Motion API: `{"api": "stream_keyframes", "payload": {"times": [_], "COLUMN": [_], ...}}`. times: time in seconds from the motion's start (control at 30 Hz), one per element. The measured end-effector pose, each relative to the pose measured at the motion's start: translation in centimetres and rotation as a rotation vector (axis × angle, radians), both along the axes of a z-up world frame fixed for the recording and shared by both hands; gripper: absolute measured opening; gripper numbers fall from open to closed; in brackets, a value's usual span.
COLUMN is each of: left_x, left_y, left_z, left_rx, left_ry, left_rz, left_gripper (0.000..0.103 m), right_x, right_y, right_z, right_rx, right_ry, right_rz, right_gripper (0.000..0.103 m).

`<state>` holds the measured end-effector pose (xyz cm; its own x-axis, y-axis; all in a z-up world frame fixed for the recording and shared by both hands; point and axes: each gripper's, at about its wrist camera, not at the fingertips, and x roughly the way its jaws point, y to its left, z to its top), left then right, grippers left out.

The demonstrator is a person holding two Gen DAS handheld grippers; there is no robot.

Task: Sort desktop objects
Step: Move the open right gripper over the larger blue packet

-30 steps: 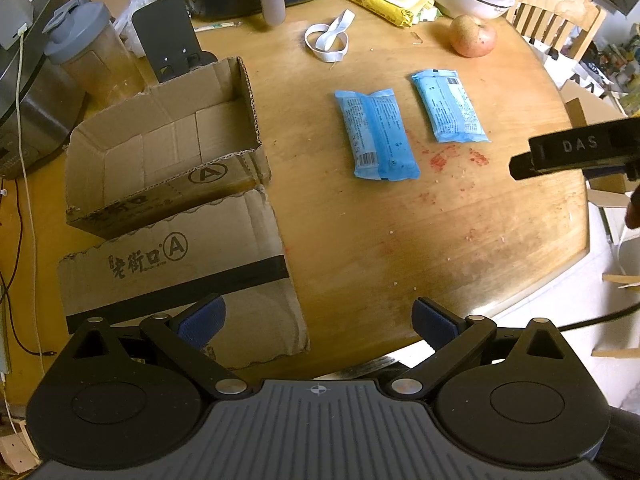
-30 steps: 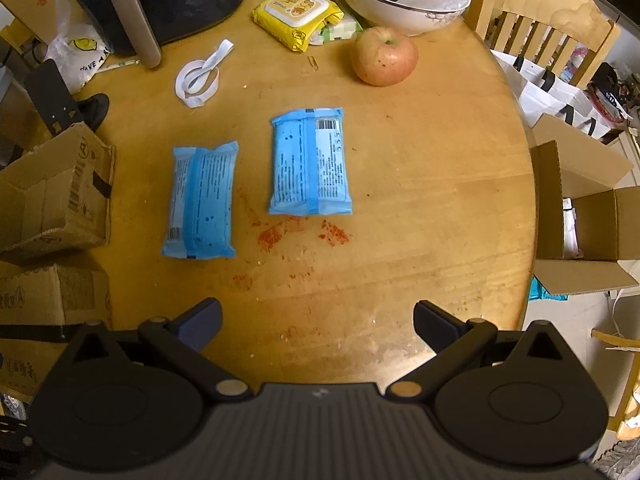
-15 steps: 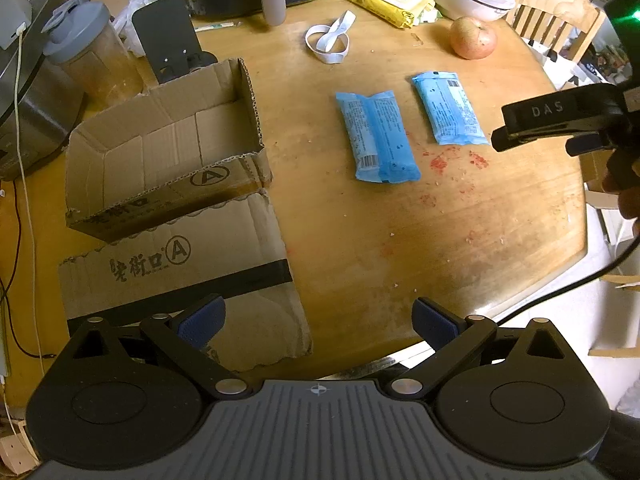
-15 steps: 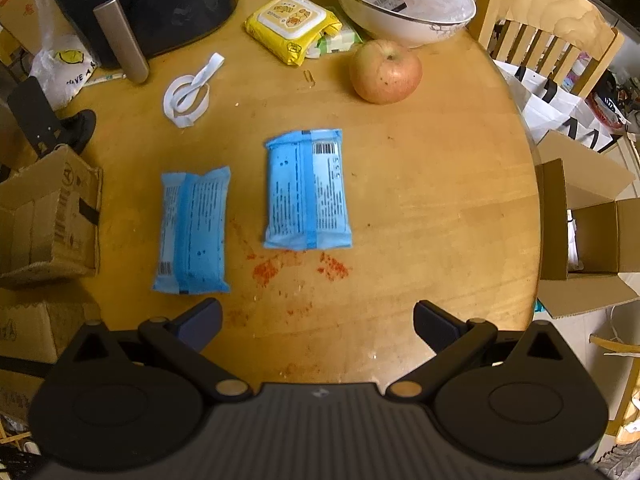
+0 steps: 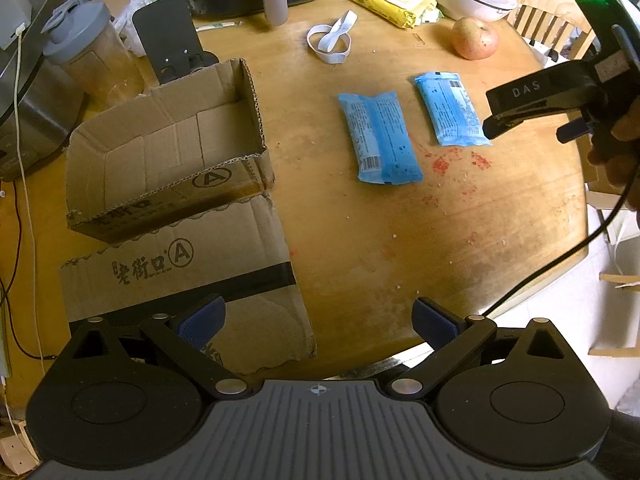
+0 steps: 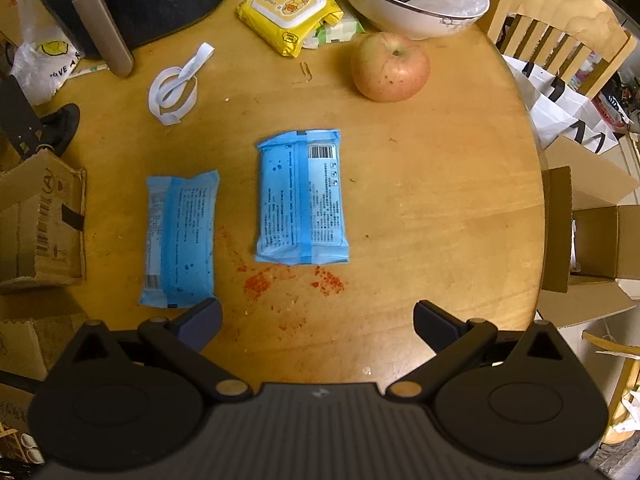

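Overhead, both grippers hang above a round wooden table [image 6: 440,200]. The left gripper [image 5: 318,320] has its jaws spread wide and holds nothing; it hovers over the near edge by a flattened cardboard sheet [image 5: 180,276] printed with Chinese characters and a circled "A". Behind that sheet sits an open cardboard box [image 5: 168,156] bearing the same circled "A". The right gripper [image 6: 318,322] is likewise wide open and empty; in the left view its side reads "DAS". Two blue packets lie flat side by side, apart: the left blue packet [image 6: 180,236] and the right blue packet [image 6: 302,196], whose barcode and fine print are too small to read. Red crumbs [image 6: 288,280] are scattered just before them. Farther back rest an apple [image 6: 390,66], a yellow wipes pack [image 6: 288,12] and a white strap [image 6: 176,88].
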<state>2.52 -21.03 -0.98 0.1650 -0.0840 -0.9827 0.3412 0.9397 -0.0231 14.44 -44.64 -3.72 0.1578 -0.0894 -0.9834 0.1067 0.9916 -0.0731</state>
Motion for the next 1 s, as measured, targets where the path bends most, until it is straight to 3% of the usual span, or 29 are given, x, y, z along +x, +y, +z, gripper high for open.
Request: {"api": "stream_keyframes", "payload": {"times": [1.0], "left_x": [-0.3], "left_y": [0.0], "left_z": [-0.2], "left_rx": [0.002], "left_ry": [0.014], "left_rz": [0.001], "left_gripper": [0.102], "right_x": [5.6], "right_y": [-0.6], "right_z": [-2.0], "right_rx": [0.006], "right_ry": [0.063], "right_rz": [-0.036], "right_gripper": [0.103]}}
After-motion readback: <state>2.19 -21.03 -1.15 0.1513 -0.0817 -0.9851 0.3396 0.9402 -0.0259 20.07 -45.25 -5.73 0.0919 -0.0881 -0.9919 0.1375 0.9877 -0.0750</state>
